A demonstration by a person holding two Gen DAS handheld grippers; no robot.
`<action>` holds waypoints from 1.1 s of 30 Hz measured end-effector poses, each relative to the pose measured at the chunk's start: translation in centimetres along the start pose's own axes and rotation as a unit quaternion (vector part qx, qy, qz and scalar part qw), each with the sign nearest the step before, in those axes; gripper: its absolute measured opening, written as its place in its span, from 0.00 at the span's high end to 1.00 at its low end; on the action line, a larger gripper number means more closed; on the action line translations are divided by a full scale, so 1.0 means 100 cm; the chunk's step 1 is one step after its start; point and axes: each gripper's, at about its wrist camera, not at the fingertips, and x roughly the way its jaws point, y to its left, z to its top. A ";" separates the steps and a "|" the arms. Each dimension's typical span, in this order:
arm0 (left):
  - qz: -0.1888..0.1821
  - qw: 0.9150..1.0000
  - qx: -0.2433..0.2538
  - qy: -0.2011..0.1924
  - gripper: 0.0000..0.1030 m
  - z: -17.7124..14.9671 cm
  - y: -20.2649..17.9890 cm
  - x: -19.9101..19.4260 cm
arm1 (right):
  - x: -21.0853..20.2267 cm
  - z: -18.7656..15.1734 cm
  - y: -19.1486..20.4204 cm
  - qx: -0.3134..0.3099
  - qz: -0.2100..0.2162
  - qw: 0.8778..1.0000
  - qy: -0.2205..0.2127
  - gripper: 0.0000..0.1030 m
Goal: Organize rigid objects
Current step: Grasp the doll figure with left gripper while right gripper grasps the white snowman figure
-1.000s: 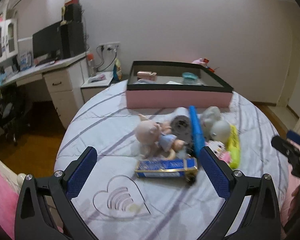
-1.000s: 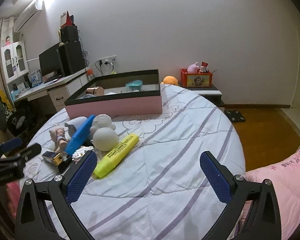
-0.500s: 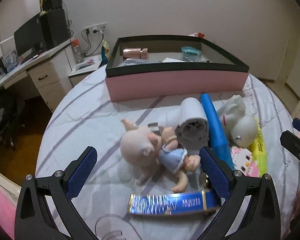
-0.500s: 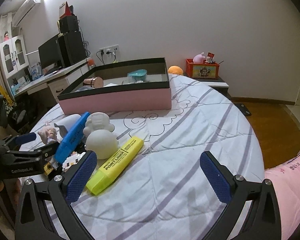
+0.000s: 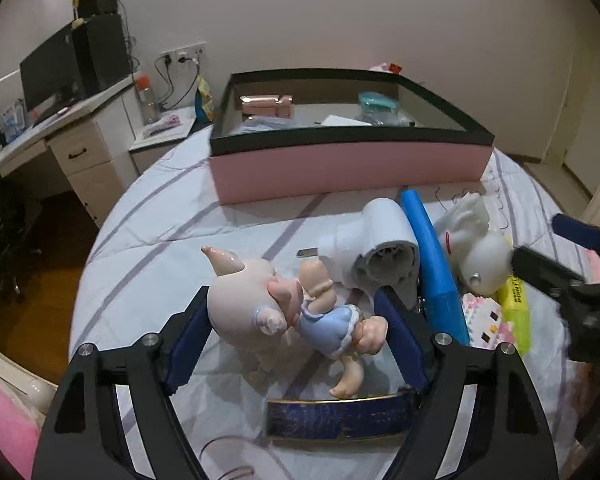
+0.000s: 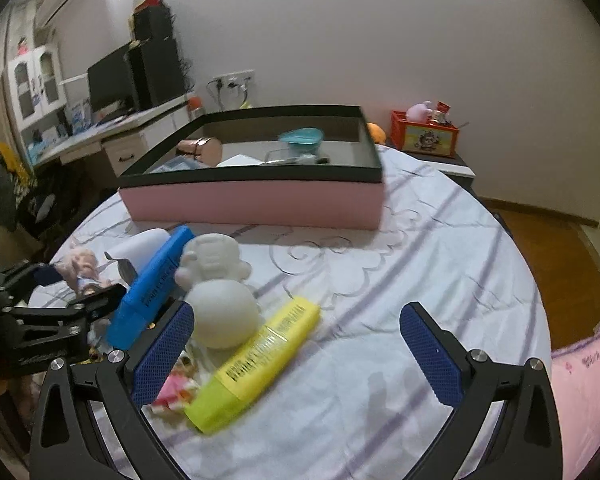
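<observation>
Blue-padded left tongs (image 5: 296,336) now straddle doll (image 5: 284,312).

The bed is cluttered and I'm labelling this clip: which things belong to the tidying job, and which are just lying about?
Job:
- left tongs, around the doll
- right tongs, open
- blue marker
- yellow highlighter
- white figurine
- white tube
- pink box

Lying about:
- monitor
- desk
- red crate

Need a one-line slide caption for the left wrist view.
Left hand-held gripper brackets a pig-headed doll lying on the bed, pink storage box behind.
</observation>
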 end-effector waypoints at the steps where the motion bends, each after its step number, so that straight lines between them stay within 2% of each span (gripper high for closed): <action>1: 0.000 1.000 -0.002 -0.006 0.21 0.000 0.002 -0.005 | 0.003 0.002 0.004 -0.008 0.001 1.000 0.005 0.00; 9: 0.002 1.000 -0.012 -0.016 0.21 -0.002 0.015 -0.018 | 0.042 0.015 0.031 -0.058 0.013 0.997 0.057 0.01; 10: 0.001 1.000 -0.012 -0.015 0.21 -0.002 0.015 -0.019 | 0.047 0.016 0.031 -0.060 0.015 0.996 0.062 0.07; 12: 0.000 1.000 -0.013 -0.018 0.21 -0.002 0.015 -0.019 | 0.054 0.016 0.028 -0.054 0.029 0.995 0.072 0.29; 13: -0.002 1.000 -0.013 -0.019 0.21 -0.002 0.014 -0.019 | 0.055 0.016 0.027 -0.052 0.033 0.995 0.075 0.48; 16: -0.008 1.000 -0.016 -0.019 0.21 -0.001 0.013 -0.015 | 0.053 0.015 0.024 -0.047 0.038 0.995 0.077 0.48; 24: -0.020 0.999 -0.011 -0.040 0.21 0.007 0.004 -0.031 | 0.018 0.019 0.012 -0.026 0.039 0.998 0.035 0.47; 29: -0.015 0.997 -0.002 -0.074 0.21 0.020 -0.005 -0.053 | -0.011 0.029 0.009 -0.020 0.045 0.999 0.001 0.47; 33: -0.005 0.992 -0.016 -0.125 0.21 0.033 -0.008 -0.078 | -0.036 0.041 0.008 -0.018 0.047 0.998 -0.038 0.47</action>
